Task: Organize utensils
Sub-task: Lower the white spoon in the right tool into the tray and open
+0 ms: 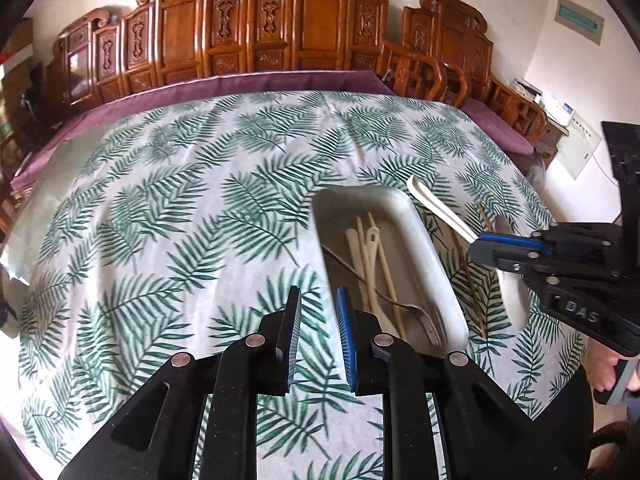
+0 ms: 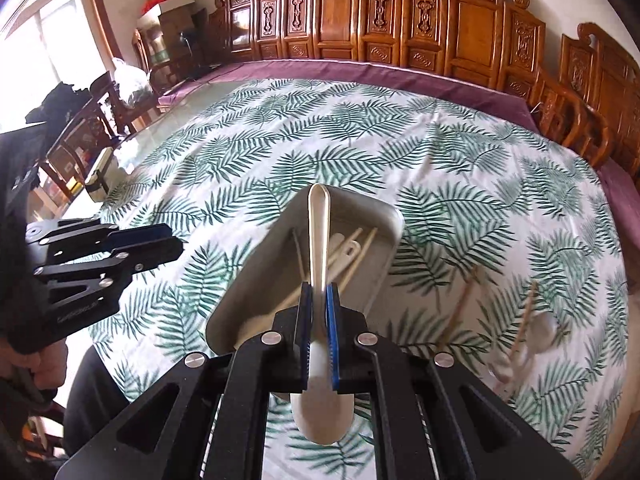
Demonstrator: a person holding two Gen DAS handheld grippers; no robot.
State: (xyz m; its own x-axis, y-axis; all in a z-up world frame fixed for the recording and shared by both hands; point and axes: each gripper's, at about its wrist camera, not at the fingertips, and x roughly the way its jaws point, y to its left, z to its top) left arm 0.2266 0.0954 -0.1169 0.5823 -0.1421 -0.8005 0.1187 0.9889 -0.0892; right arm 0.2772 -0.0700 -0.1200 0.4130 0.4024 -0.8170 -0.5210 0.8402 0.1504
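A row of carved wooden chairs (image 1: 248, 36) is lining the far side of a table covered with a leaf-print cloth (image 1: 160, 208), and on that cloth we are seeing a metal tray (image 1: 436, 248). The tray is holding chopsticks (image 1: 386, 268), pale spoons and a fork (image 1: 416, 316). We are gripping a white spoon (image 2: 320, 232) in the right gripper (image 2: 318, 300), its pads pressing on the neck, with the handle pointing forward over the tray and the bowl hanging back under the fingers. Our left gripper (image 1: 318, 320) is hovering just beside the tray's near left edge, jaws standing slightly apart with nothing between them (only cloth showing through the gap). More chopsticks (image 2: 460, 308) and another spoon (image 2: 540, 336) are lying loose on the cloth right of the tray, blurred.
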